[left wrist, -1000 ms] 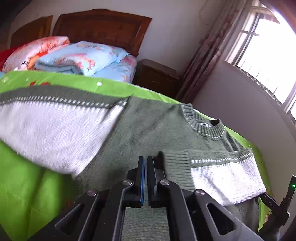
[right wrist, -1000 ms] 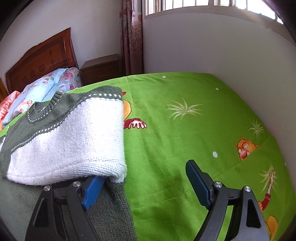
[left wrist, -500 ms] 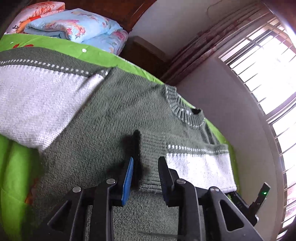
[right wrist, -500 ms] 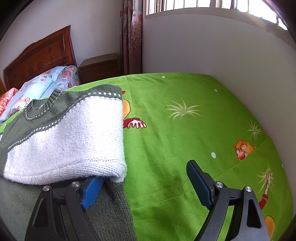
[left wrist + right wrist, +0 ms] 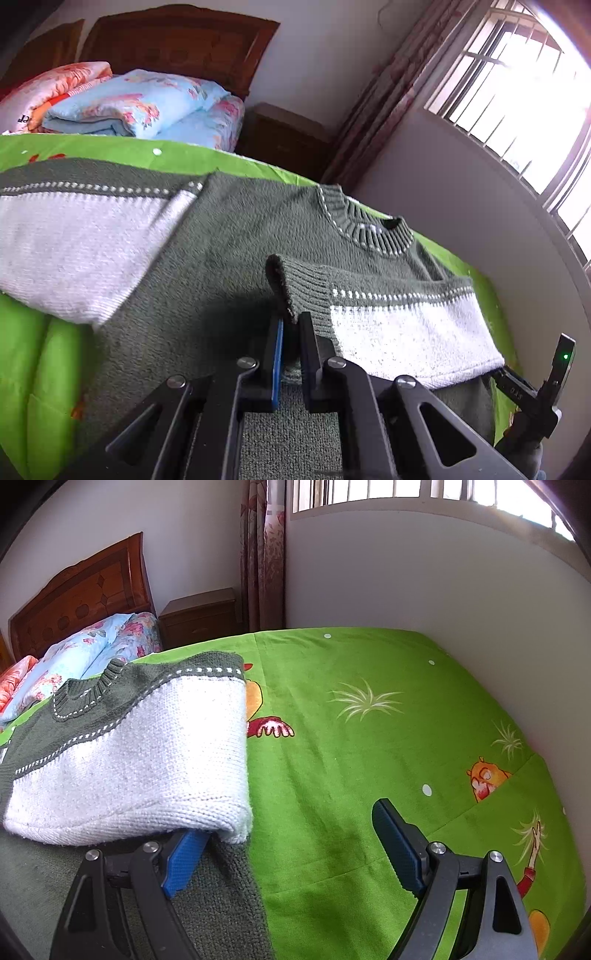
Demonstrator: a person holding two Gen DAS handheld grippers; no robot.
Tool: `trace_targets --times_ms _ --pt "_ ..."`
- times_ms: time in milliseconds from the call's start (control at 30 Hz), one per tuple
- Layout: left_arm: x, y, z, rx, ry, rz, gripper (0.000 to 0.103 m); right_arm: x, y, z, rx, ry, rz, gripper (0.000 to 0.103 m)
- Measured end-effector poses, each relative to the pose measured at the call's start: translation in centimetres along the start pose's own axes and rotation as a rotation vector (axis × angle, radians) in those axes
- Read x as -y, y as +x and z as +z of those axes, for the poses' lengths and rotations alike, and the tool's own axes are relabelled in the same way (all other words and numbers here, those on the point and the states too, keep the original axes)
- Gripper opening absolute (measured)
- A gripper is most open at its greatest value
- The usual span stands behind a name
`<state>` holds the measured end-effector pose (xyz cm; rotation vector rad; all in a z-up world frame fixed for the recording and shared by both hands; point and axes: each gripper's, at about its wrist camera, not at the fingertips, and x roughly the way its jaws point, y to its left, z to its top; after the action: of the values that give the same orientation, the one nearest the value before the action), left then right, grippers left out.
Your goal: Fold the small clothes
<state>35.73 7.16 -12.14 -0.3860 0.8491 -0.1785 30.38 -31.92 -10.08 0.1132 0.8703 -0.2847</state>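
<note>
Your sweater (image 5: 229, 236) lies spread on the green bedsheet (image 5: 369, 775): dark green knit, ribbed collar (image 5: 369, 229), white bands edged with dotted stitching on each sleeve. The near sleeve is folded across the body. Your left gripper (image 5: 290, 332) has just closed and is clenched on that sleeve's ribbed cuff (image 5: 295, 288). Your right gripper (image 5: 288, 842) stands wide apart, grasping nothing, one finger tucked under the white fold.

Your sweater (image 5: 236, 236) lies spread on the bed (image 5: 369, 746), its right sleeve (image 5: 399, 325) folded over the body. Your left claw (image 5: 290, 343) pinches that sleeve's cuff (image 5: 295, 284). Folded quilts (image 5: 136, 107) sit at the far end, against the headboard (image 5: 177, 40); the nightstand (image 5: 201, 616) stands to their right.
</note>
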Motion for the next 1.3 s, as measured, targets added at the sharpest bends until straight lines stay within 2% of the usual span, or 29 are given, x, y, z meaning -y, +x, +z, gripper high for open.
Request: trace_targets --times_ms 67,200,400,467,567,700,867,967,1033,1133,1300 --pt "-0.3 -0.5 0.3 0.026 -0.014 0.017 0.008 -0.3 0.0 0.0 -0.002 -0.016 0.001 0.103" --pt "-0.9 1.2 -0.6 -0.041 0.015 0.071 0.008 -0.6 0.2 0.0 -0.006 -0.031 -0.017 0.103" --pt "-3.1 1.5 -0.7 -0.036 -0.099 -0.040 0.013 1.0 1.2 0.1 -0.061 0.043 0.039 0.103" --pt "-3.3 1.5 -0.8 -0.033 -0.112 -0.053 0.013 1.7 1.6 0.2 -0.079 0.071 0.071 0.103" --pt "-3.3 1.1 -1.0 -0.029 -0.101 -0.063 0.019 1.9 1.5 0.0 -0.087 0.061 0.093 0.103" --pt "-3.5 0.8 -1.1 -0.027 -0.122 -0.089 0.022 3.8 0.9 -0.7 -0.056 0.143 0.160 0.103" --pt "-4.2 0.5 -1.2 -0.027 -0.155 -0.116 0.022 2.2 1.0 -0.5 -0.060 0.073 0.114 0.103" --pt "-4.2 0.5 -1.1 -0.026 -0.153 -0.113 0.022 1.2 0.7 -0.4 -0.034 0.027 0.081 0.103" --pt "-4.1 0.5 -1.2 -0.025 -0.151 -0.111 0.022 1.8 0.3 -0.5 -0.010 0.070 0.079 0.103" --pt "-4.1 0.5 -1.2 -0.025 -0.150 -0.109 0.022 4.4 0.6 -0.8 -0.013 0.205 0.147 0.103" --pt "-3.8 0.6 -1.2 -0.023 -0.142 -0.101 0.022 4.3 1.0 -0.8 -0.035 0.215 0.134 0.103"
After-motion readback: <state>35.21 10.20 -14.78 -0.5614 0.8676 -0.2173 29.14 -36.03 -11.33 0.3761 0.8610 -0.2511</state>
